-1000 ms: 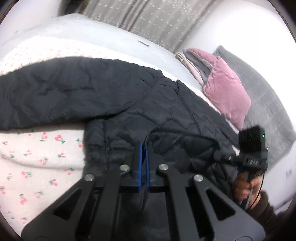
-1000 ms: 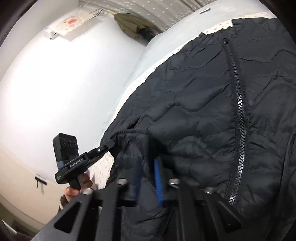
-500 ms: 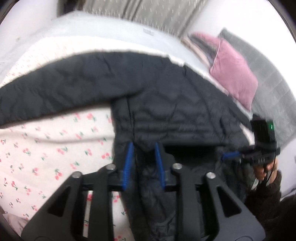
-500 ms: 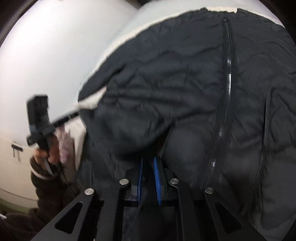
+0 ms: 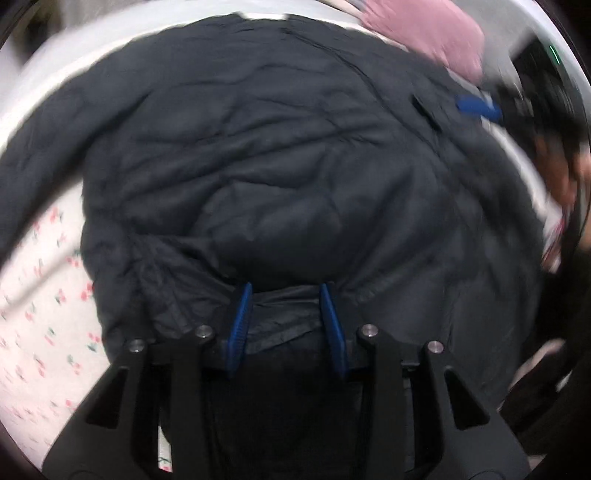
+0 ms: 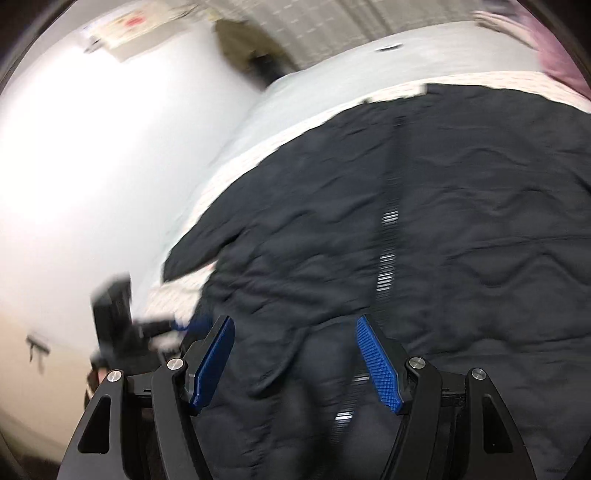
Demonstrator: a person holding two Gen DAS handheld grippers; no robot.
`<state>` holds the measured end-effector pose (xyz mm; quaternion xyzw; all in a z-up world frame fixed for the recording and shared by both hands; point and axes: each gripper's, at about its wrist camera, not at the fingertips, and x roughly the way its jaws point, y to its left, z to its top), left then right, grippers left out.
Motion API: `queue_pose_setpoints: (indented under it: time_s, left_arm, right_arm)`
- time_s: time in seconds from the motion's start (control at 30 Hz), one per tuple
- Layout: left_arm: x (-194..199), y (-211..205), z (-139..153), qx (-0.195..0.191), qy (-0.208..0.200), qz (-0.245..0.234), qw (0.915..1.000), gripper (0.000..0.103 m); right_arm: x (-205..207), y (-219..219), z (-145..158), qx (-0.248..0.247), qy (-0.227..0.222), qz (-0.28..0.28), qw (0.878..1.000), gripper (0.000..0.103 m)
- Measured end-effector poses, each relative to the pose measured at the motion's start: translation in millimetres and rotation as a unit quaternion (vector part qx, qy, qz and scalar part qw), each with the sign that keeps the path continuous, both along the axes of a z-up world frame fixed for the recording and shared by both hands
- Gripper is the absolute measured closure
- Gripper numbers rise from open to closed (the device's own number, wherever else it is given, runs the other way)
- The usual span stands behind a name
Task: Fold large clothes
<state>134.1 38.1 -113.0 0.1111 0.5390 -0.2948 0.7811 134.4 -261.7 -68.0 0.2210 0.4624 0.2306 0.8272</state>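
— Nearest to us first: how do our left tongs [image 5: 286,325] stand?

— Apart, and they have just been opening. A thin fold of the jacket [image 5: 295,166] lies between the blue pads, but we judge the pads no longer press on it; the cloth looks slack there.

— And our right tongs [image 6: 295,363]?

— Wider apart, also just opened. The jacket's near edge sits in the gap without touching either pad that we can see. So we hold nothing on either side.

— Where does the jacket lie, then?

— On the bed [image 5: 40,314], directly ahead of and below both tongs, its near hem doubled back over the body. Its zip [image 6: 388,236] runs away from us toward the far edge of the bed, so the long axis points straight ahead. One sleeve [image 6: 201,247] trails toward the left edge.

— Which hand is nearer that sleeve?

— The left, we think. The coming fold probably turns on bringing it across the zip line. The frames are blurred, so we cannot place the cuff exactly.

— And beyond?

— A pink cushion [image 5: 428,33] at the far right corner of the bed.
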Motion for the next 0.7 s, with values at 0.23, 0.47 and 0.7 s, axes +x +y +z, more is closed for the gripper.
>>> queue_pose_setpoints:
  time_s: [0.23,0.47,0.7]
  left_arm:
    - [4,-18,41,-0.073,-0.047,-0.001,0.9962,0.036]
    - [24,-100,46,-0.147,-0.045,-0.017,0.988,0.032]
    - [57,-183,7,-0.167,0.05,-0.046,0.9836,0.032]
  right_arm:
    - [-4,-74,6,-0.02,0.002,-0.113,0.993,0.033]
    - [-10,-125,-2,-0.014,0.014,-0.201,0.979,0.033]
    - [-18,-153,-12,-0.001,0.031,-0.223,0.974,0.033]
